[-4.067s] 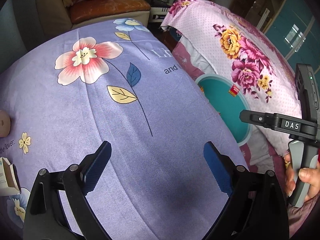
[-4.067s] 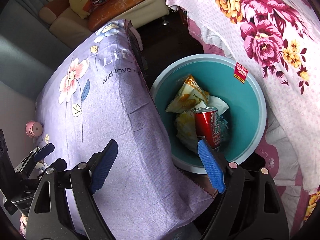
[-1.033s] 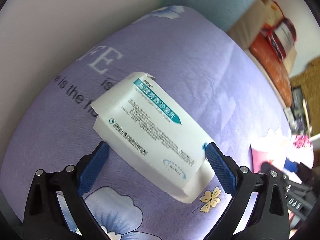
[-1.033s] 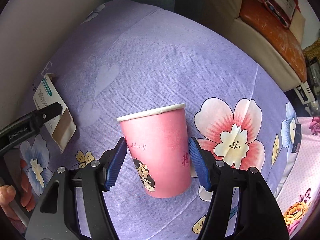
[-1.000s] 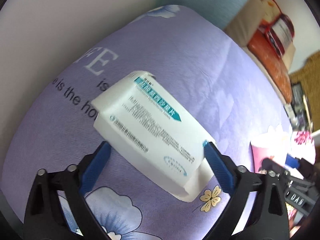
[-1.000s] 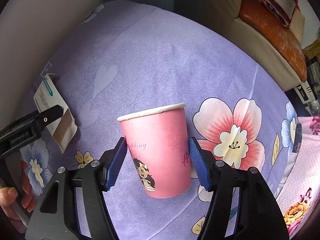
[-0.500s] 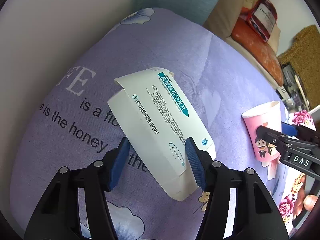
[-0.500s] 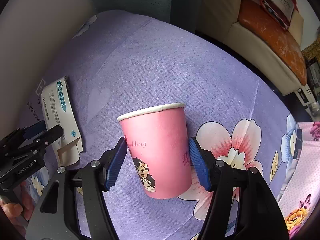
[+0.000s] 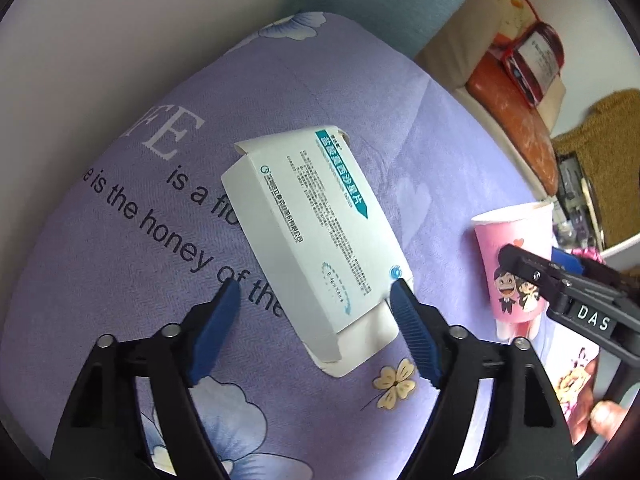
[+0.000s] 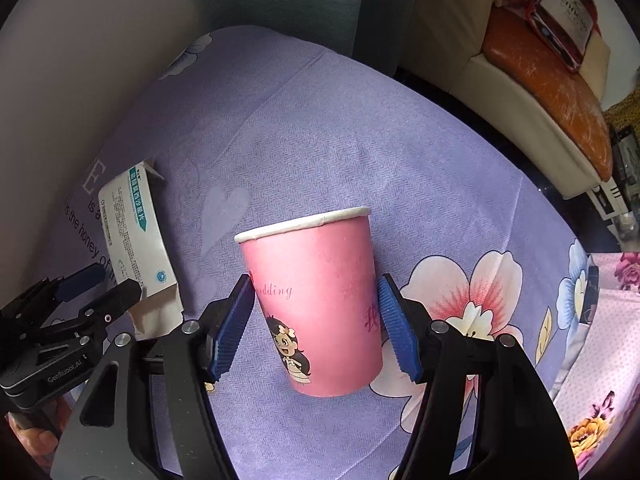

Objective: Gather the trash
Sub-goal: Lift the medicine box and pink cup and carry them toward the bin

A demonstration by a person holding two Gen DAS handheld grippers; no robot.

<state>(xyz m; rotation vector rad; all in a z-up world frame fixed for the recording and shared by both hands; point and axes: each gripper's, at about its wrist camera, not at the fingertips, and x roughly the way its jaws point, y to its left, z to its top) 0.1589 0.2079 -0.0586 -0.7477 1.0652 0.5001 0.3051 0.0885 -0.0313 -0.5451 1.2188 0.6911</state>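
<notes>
A white medicine box (image 9: 316, 236) with a teal stripe hangs tilted over the purple flowered sheet (image 9: 120, 240). My left gripper (image 9: 316, 312) has its right pad on the box's lower corner; the left pad stands clear of it, so the jaws look open around the box. The box also shows in the right wrist view (image 10: 134, 240) with the left gripper (image 10: 100, 284) at it. My right gripper (image 10: 316, 320) is shut on an upright pink paper cup (image 10: 316, 296), held above the sheet. The cup shows in the left wrist view (image 9: 512, 264).
The sheet (image 10: 360, 140) covers a raised surface by a pale wall (image 9: 120, 40). A cream and orange sofa (image 10: 540, 80) with a red-framed box (image 10: 564, 12) stands at the back right. A pink flowered bedspread (image 10: 600, 360) lies at the right.
My left jaws went from wide around the box to closed on it, then the left pad came away. The box tilted and rose. My right gripper lifted the cup slightly.
</notes>
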